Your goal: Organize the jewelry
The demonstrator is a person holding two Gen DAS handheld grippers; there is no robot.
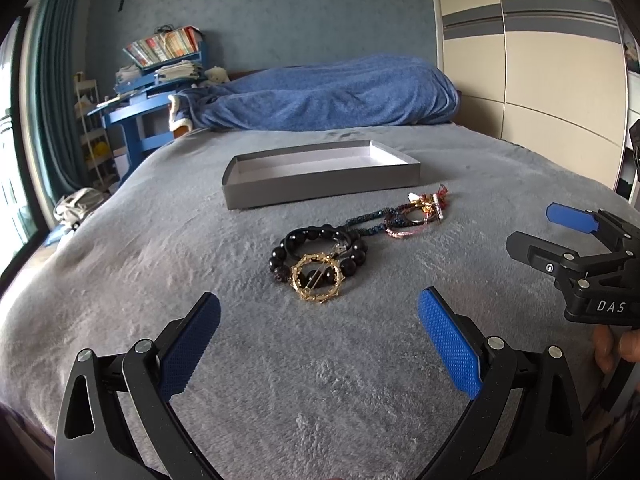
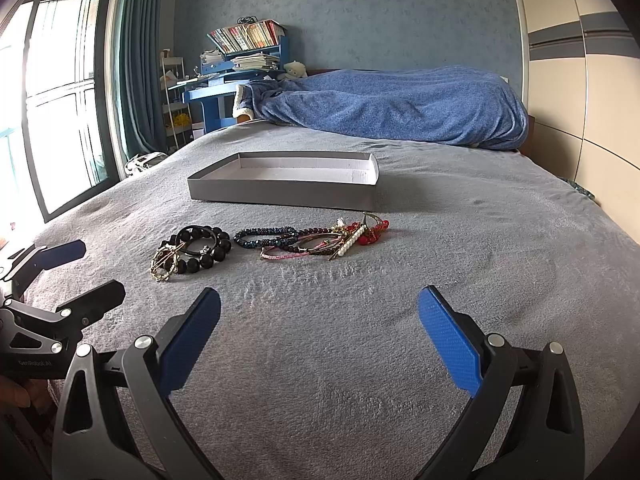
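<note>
left tongs (image 1: 319,334) wide, empty | right tongs (image 2: 319,334) wide, empty | jewelry (image 2: 320,236) — tangled, pieces indistinct

Soft daylight enters from the window (image 2: 60,100) at left, blown out to white glare. The bed (image 2: 360,320) is evenly lit with faint shadows. Both views are sharp, with strong fisheye bending and dark corners.

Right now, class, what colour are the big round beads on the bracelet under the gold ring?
Glossy black bracelet; the left wrist view shows it best.
</note>
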